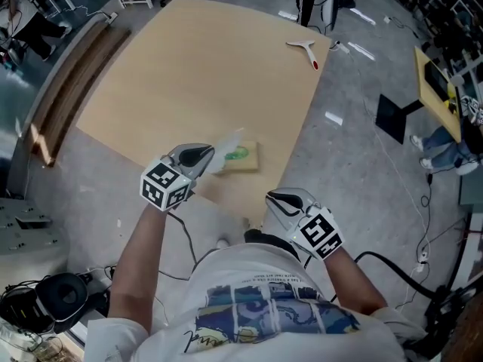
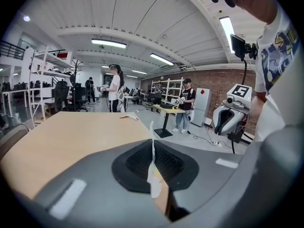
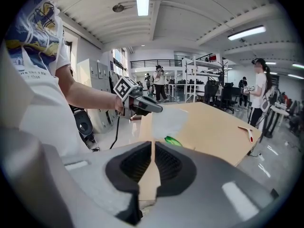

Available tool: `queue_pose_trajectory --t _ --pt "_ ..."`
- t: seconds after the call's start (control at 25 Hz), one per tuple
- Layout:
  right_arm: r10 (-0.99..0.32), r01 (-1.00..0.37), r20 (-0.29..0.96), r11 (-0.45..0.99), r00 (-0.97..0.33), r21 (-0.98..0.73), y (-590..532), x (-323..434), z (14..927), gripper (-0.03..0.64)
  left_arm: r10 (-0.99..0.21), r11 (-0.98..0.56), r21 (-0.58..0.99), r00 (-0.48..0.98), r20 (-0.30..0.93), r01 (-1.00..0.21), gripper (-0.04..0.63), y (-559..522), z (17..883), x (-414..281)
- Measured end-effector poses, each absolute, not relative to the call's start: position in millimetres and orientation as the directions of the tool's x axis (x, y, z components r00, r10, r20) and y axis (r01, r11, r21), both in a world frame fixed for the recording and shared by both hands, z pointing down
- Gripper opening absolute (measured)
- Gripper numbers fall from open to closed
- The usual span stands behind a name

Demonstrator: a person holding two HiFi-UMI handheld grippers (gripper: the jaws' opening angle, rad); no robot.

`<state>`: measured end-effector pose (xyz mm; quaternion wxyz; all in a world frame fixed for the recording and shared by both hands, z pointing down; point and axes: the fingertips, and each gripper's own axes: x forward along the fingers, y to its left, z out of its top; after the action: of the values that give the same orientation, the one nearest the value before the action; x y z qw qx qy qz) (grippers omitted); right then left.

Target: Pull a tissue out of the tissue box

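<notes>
The tissue should be feather-light, limp and easy to tear, so pinch its free top edge. It is 1 thin white sheet rising toward 10 o'clock from the box, clamped in the left gripper. The right gripper, at the box's 5 o'clock, is closed and empty.

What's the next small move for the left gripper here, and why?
Probably lift the left gripper a little higher. It is shut on the tissue, whose lower edge hangs right at the tissue box, so I can't tell whether it is free; more height should clear it.
</notes>
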<state>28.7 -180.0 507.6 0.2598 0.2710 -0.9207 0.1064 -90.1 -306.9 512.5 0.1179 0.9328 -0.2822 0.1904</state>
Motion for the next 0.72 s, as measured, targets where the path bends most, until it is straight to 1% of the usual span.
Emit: queue_pose_trajectory --t 0.48,0.72 --pt "-0.464 -0.556 0.528 0.831 -0.712 -0.019 -156.1 -1.3 488.8 0.015 -0.490 -0.836 0.098 0.814 0.312 -0.540 0.006 -252.3 439.9 -107.3" --pt "-0.478 -0.560 0.521 0.828 -0.707 -0.001 -131.5 -21.8 484.0 0.015 -0.506 -0.840 0.066 0.822 0.259 -0.538 0.008 -214.4 411.9 -122.9"
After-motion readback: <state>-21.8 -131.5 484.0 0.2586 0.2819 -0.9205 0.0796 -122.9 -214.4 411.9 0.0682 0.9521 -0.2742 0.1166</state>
